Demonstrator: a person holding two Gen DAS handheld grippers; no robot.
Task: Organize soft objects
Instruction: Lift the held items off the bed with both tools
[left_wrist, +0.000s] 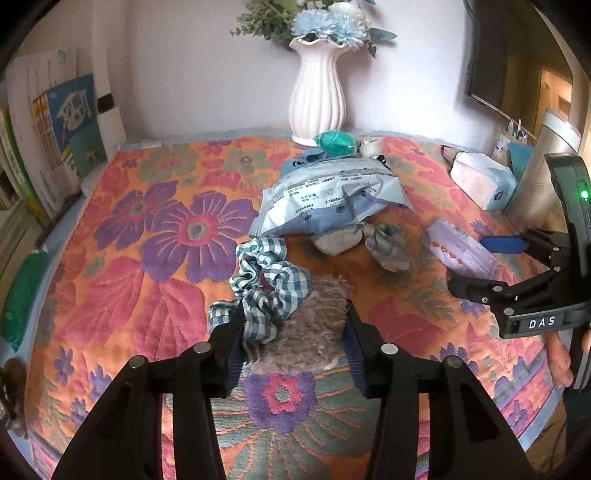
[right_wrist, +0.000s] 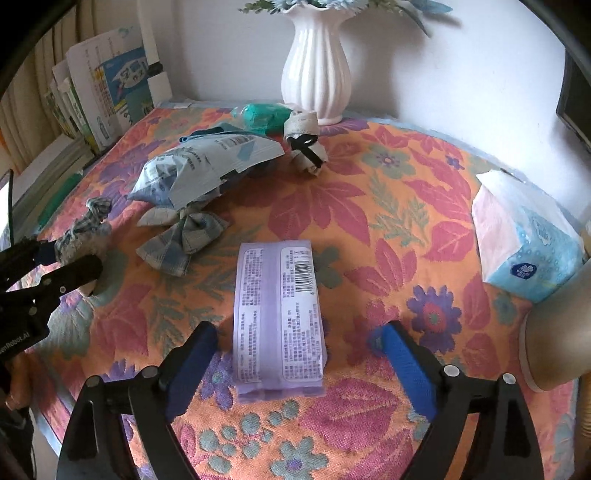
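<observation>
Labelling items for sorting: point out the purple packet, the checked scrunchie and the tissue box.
purple packet (right_wrist: 279, 317), right wrist view, printed back.
checked scrunchie (left_wrist: 269, 280), left wrist view, gathered fabric.
tissue box (right_wrist: 532, 247), right wrist view, blue side.

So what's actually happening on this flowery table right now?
A person with a handheld gripper in each hand is sorting soft items on the floral tablecloth. The left gripper has a checked scrunchie and a fuzzy brown piece between its fingers, both apparently gripped. The right gripper is open, straddling a purple packet that lies flat on the cloth. A pale blue bag and a grey fabric bow lie further back.
</observation>
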